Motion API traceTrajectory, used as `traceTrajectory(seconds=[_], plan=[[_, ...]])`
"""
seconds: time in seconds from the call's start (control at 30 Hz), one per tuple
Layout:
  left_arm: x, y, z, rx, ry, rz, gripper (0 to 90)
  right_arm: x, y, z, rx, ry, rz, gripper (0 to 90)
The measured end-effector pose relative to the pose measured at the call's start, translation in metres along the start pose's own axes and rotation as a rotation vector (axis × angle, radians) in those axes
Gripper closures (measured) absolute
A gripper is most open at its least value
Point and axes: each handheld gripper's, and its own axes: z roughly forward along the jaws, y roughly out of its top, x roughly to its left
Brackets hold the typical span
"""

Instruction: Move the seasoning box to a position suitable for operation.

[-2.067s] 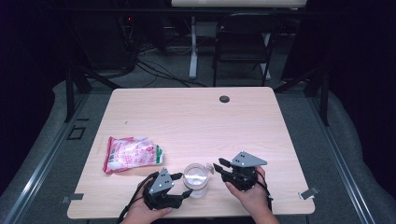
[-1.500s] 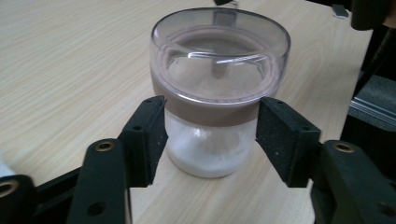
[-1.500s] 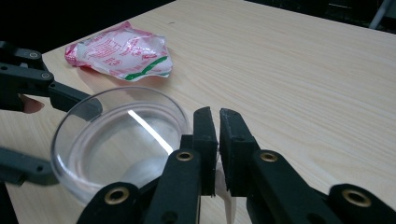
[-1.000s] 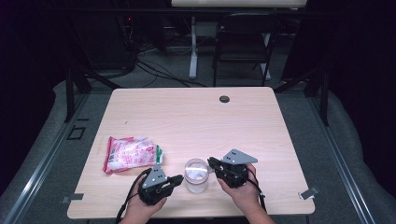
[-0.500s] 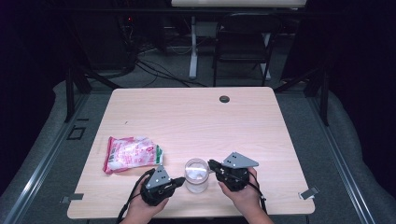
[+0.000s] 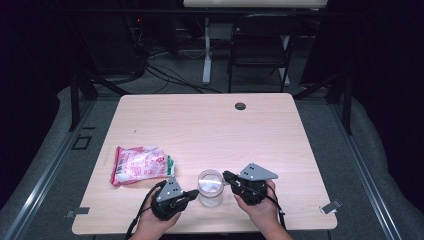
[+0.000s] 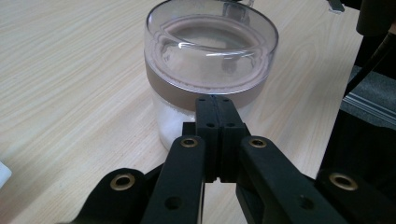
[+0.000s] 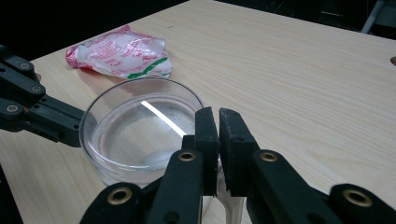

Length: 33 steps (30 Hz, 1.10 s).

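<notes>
A clear round jar (image 6: 210, 188) with a transparent lid, a brown band and white contents stands near the table's front edge. My left gripper (image 6: 193, 192) is shut, and its tips (image 7: 215, 101) press against the jar (image 7: 210, 60) just below the brown band. My right gripper (image 6: 228, 176) comes in from the other side. Its jaws stand almost together with a thin slit, the tips (image 8: 217, 113) at the near rim of the jar (image 8: 140, 133). Whether they pinch the rim I cannot tell. The left gripper's black linkage (image 8: 37, 112) rests against the jar's far side.
A pink, white and green plastic bag (image 6: 140, 164) (image 8: 122, 52) lies flat to the left of the jar. A small dark round disc (image 6: 240, 106) sits near the far edge of the wooden table (image 6: 210, 130). A chair (image 6: 260, 35) and cables stand beyond it.
My right gripper has slid left until its tips reached the jar. The left gripper has shifted slightly against the jar's other side. The jar and bag have stayed put.
</notes>
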Motion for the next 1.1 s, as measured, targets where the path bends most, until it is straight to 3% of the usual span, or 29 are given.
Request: traceTrajectory(seconds=[0.43,0.57,0.83,0.9,1.1], plan=[[0.001,0.008,-0.005,-0.068,-0.023,-0.018,90.0,-0.003,-0.001,-0.002,-0.013,0.006,0.021,82.0],[0.000,0.014,-0.008,-0.096,-0.027,-0.016,90.0,0.002,0.002,-0.013,-0.039,0.024,-0.017,74.1],[-0.004,0.025,-0.010,-0.118,-0.030,0.020,90.0,0.021,-0.001,-0.028,-0.012,0.087,-0.088,55.4],[-0.004,0.028,-0.009,-0.120,-0.033,0.029,90.0,0.026,-0.003,-0.028,0.004,0.087,-0.115,51.9],[-0.004,0.033,-0.006,-0.125,-0.045,0.028,89.3,0.036,-0.009,-0.022,0.036,0.026,-0.184,45.3]])
